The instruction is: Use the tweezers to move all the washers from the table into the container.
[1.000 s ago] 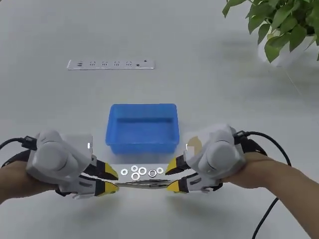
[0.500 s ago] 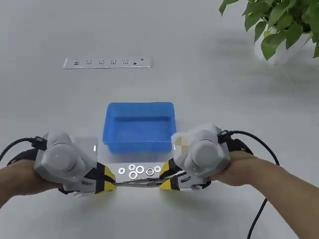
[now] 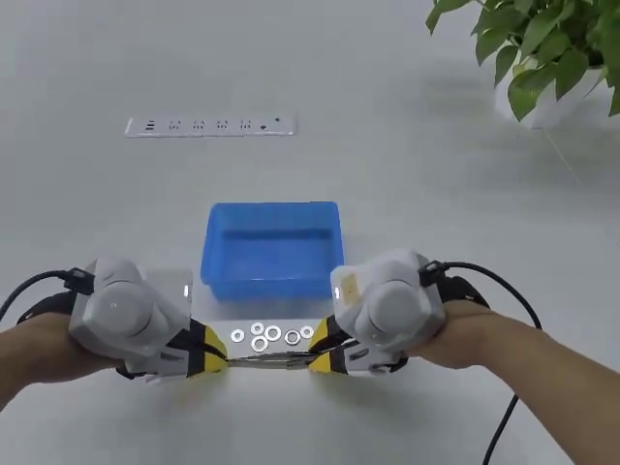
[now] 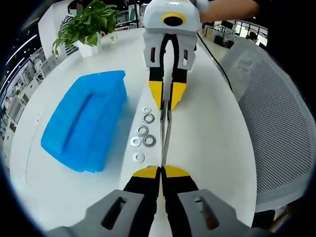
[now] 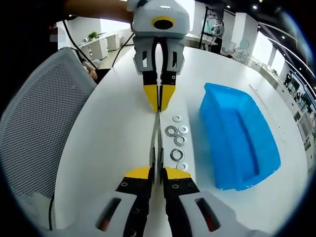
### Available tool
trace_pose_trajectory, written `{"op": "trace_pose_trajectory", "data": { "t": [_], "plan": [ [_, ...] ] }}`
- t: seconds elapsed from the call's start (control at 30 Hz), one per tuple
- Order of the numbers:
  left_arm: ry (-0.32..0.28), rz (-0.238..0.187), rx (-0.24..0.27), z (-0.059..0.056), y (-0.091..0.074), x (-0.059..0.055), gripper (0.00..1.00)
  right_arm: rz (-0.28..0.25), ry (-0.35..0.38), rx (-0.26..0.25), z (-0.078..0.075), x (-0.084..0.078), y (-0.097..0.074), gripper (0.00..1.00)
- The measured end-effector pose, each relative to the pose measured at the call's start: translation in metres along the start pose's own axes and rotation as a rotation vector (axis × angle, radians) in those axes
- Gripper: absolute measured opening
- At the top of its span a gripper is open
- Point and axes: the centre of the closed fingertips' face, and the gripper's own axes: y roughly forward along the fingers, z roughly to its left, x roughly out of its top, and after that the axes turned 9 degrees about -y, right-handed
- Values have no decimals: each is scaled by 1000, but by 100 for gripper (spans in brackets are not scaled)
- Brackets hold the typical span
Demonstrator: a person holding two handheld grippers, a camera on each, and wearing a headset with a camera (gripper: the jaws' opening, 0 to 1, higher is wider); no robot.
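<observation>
Tweezers (image 3: 269,358) flat on table (image 3: 417,184), long axis left-right, bridging both grippers; narrow end toward left, arms spreading toward right. Left gripper (image 3: 211,351) clamped on narrow end. Right gripper (image 3: 325,351) jaws, wide apart a second ago, now pinched onto spread arms. Washers (image 3: 272,335) loose just beyond tweezers; blue container (image 3: 269,283) behind them. Head view, farther: power strip (image 3: 209,125), plant (image 3: 542,39). Left gripper view: mesh chair (image 4: 276,123) beside table.
</observation>
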Motion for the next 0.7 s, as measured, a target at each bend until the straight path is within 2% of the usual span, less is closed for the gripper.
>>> {"op": "trace_pose_trajectory", "data": {
  "t": [0.3, 0.47, 0.7],
  "plan": [
    [24, -38, 9, -2, -17, 17, 6, 4, 1, -6, 1, 0, 0, 12],
    [51, -41, 12, -4, -23, 25, 6, 4, 3, -9, 2, 2, 1, 14],
    [84, -69, 17, -8, -36, 44, 6, 8, -2, -24, 2, 5, 3, 14]
  ]
}}
